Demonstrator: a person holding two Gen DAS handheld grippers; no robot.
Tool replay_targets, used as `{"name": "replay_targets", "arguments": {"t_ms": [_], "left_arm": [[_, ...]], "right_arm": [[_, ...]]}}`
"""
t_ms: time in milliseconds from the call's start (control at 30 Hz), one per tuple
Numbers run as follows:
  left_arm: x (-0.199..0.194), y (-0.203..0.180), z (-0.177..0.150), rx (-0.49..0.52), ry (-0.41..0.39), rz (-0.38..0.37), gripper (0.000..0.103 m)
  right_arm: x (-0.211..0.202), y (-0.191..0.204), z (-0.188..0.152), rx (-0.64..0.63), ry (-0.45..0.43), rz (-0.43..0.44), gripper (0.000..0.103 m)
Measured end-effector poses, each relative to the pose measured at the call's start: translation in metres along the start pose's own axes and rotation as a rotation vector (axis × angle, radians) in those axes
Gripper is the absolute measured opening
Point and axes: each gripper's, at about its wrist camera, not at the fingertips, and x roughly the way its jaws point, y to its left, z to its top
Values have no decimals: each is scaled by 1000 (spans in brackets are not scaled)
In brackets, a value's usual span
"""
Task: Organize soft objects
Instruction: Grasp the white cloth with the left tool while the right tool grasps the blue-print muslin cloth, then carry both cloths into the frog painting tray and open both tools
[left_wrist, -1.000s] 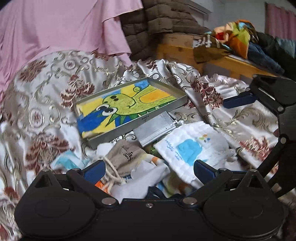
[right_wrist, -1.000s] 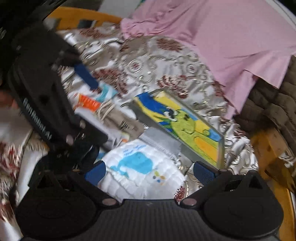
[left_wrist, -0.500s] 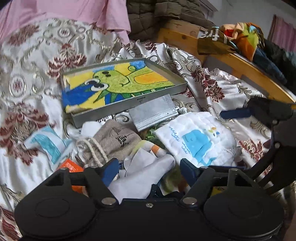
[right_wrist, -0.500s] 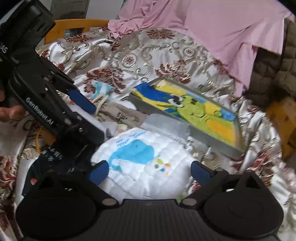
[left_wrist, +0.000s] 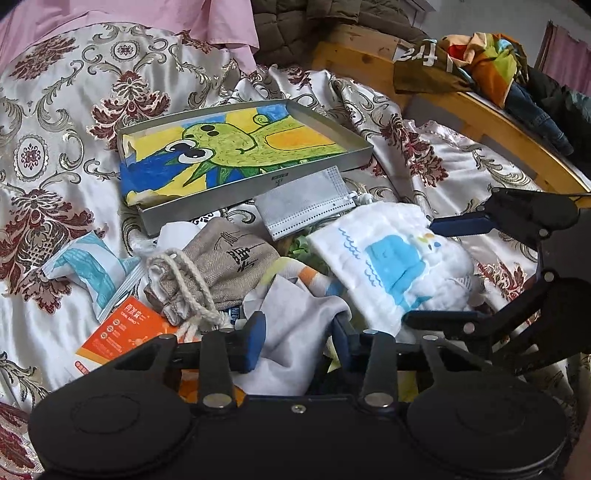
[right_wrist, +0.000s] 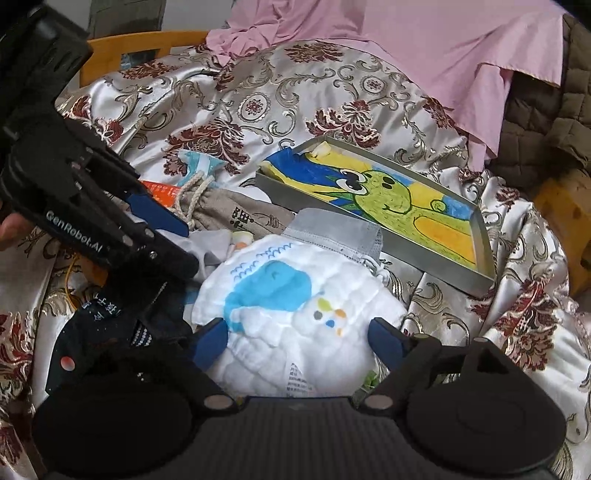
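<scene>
A heap of soft things lies on the patterned satin bedspread (left_wrist: 55, 110) in front of a metal tray (left_wrist: 258, 192) lined with a green cartoon drawing. My left gripper (left_wrist: 298, 336) is closing with a pale grey cloth (left_wrist: 295, 314) filling the gap between its blue pads. Beside it lie a burlap drawstring pouch (left_wrist: 221, 262) and a grey face mask (left_wrist: 303, 203). My right gripper (right_wrist: 297, 341) straddles a white cloth with a blue whale (right_wrist: 280, 291); its jaws are wide and narrowing, and the pads stand at the cloth's sides.
An orange packet (left_wrist: 122, 332) and a blue-white packet (left_wrist: 88, 269) lie left of the heap. A dark sock (right_wrist: 92, 332) lies under the left gripper (right_wrist: 166, 236). A wooden bed frame (left_wrist: 498, 122) with piled clothes (left_wrist: 491, 59) runs along the right; a pink sheet (right_wrist: 406, 44) hangs behind.
The left gripper dropped onto the heap and its jaws narrowed around the grey cloth. The right gripper rolled level, came closer over the whale cloth, and its jaws narrowed a little.
</scene>
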Motion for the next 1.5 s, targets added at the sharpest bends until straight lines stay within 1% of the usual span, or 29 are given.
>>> {"name": "replay_targets", "arguments": {"t_ms": [100, 167, 267, 333, 367, 433, 533, 633, 667, 733, 767, 833, 900, 1000, 1067, 1133, 1200, 1333, 1500], "left_arm": [[0, -2, -1, 13, 4, 1, 48], [1, -5, -1, 31, 6, 12, 48], [2, -10, -3, 71, 18, 37, 44], [3, -11, -4, 83, 22, 60, 35], [3, -11, -4, 83, 25, 65, 32], [3, -10, -4, 80, 26, 71, 17], [0, -9, -3, 64, 15, 63, 11], [-3, -2, -2, -2, 1, 39, 8], [-4, 0, -1, -25, -7, 32, 8], [-8, 6, 0, -82, -28, 13, 8], [-10, 9, 1, -107, -40, 3, 8], [-14, 12, 1, -142, -64, -15, 7], [-18, 14, 2, -172, -88, -41, 6], [-23, 17, 4, -215, -119, -79, 6], [-26, 19, 4, -228, -134, -80, 6], [-28, 20, 4, -237, -150, -75, 6], [-30, 21, 5, -245, -170, -76, 6], [-35, 23, 8, -254, -217, -73, 6], [-39, 23, 13, -261, -261, -54, 6]], "right_arm": [[0, -5, 0, 43, -1, 7, 81], [0, -7, 1, 66, 0, 8, 79], [0, -7, 1, 68, 2, 4, 77], [0, -5, 0, 58, 4, -5, 76], [0, -4, 0, 56, 6, -7, 75], [0, -3, 0, 58, 8, -11, 75], [0, -5, 1, 83, 11, -16, 74], [0, -4, 0, 81, 9, -23, 72], [0, -4, 0, 82, 8, -24, 71], [-2, -7, 0, 99, 1, -19, 63], [-3, -8, 1, 112, -2, -15, 61], [-5, -13, 1, 143, -7, -4, 53], [-6, -17, 1, 168, -11, -1, 48], [-7, -22, 1, 209, -13, 7, 45], [-8, -26, 0, 241, -20, 8, 41], [-9, -30, 0, 260, -33, 1, 32], [-10, -32, 0, 261, -49, -10, 27], [-12, -31, 2, 249, -76, -31, 21], [-20, -34, 10, 275, -159, -69, 18]]}}
